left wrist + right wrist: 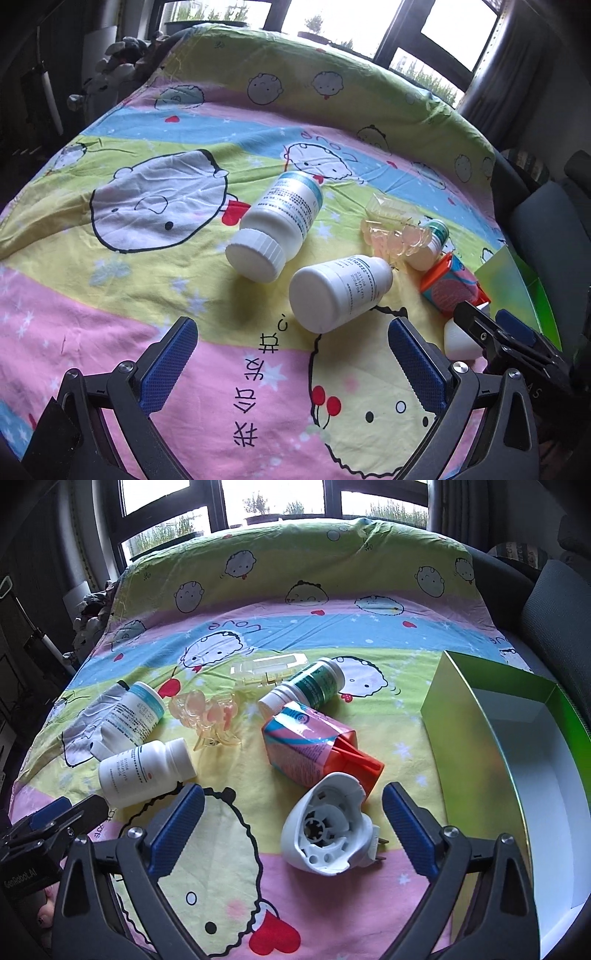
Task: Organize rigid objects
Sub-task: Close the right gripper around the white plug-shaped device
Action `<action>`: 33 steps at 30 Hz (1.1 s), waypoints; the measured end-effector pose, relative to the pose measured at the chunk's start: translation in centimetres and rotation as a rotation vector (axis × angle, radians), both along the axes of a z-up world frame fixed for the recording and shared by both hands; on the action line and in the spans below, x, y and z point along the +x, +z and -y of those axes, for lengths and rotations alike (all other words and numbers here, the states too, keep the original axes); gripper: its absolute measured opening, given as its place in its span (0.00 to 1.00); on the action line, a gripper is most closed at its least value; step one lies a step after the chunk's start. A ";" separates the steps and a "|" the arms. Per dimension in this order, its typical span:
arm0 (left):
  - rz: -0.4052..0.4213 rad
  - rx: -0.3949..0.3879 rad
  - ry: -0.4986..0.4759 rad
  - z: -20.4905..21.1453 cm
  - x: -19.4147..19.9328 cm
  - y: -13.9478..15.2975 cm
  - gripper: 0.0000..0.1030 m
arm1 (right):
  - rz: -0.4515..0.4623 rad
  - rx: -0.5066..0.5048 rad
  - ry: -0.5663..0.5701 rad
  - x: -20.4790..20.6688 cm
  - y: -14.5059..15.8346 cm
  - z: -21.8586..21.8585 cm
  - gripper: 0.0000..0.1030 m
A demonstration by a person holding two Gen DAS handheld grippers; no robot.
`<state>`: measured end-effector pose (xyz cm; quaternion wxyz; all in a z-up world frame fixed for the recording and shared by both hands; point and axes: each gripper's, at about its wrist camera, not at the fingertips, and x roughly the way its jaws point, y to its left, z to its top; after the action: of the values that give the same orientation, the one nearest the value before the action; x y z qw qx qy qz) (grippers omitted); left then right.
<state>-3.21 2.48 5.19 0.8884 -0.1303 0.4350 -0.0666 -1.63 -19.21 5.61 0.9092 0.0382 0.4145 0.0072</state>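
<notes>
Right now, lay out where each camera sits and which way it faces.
Left wrist: on the left gripper, low over the bedsheet, facing the window; open blue jaws frame a plain white bottle; right gripper shows at right.
Right wrist: on the right gripper, facing the same way; open jaws flank a white plug-in device, green box at right.
Shared: the white bottle, pink carton, clear plastic clips.

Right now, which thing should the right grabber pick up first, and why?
Probably the white plug-in device. It lies nearest, between the open right gripper fingers, with the empty green box beside it. Easing forward to close on it looks simplest.
</notes>
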 end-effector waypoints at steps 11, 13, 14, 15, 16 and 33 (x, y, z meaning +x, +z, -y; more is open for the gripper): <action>0.031 -0.075 -0.025 -1.5 0.2 1.3 1.00 | 0.040 0.252 0.067 -1.0 2.8 1.3 0.71; 0.036 -0.092 -0.027 -1.6 0.2 1.3 0.93 | 0.020 0.278 0.064 -1.0 2.8 1.6 0.70; 0.040 -0.101 -0.034 -1.5 0.1 1.4 0.91 | 0.007 0.267 0.041 -1.0 2.7 1.7 0.70; 0.043 -0.111 -0.049 -1.3 0.0 1.4 0.87 | -0.011 0.250 0.019 -1.0 2.6 1.9 0.71; 0.047 -0.117 -0.070 -1.1 -0.1 1.5 0.83 | -0.035 0.233 -0.002 -0.9 2.4 2.1 0.72; 0.015 -0.178 -0.473 9.1 -0.7 -0.4 0.78 | -0.249 0.275 -0.068 1.3 -2.4 4.8 0.69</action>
<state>-3.91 -6.64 4.79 0.8363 -0.1021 0.4394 -0.3117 -0.36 -24.04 3.17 0.8368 0.1765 0.5175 0.0283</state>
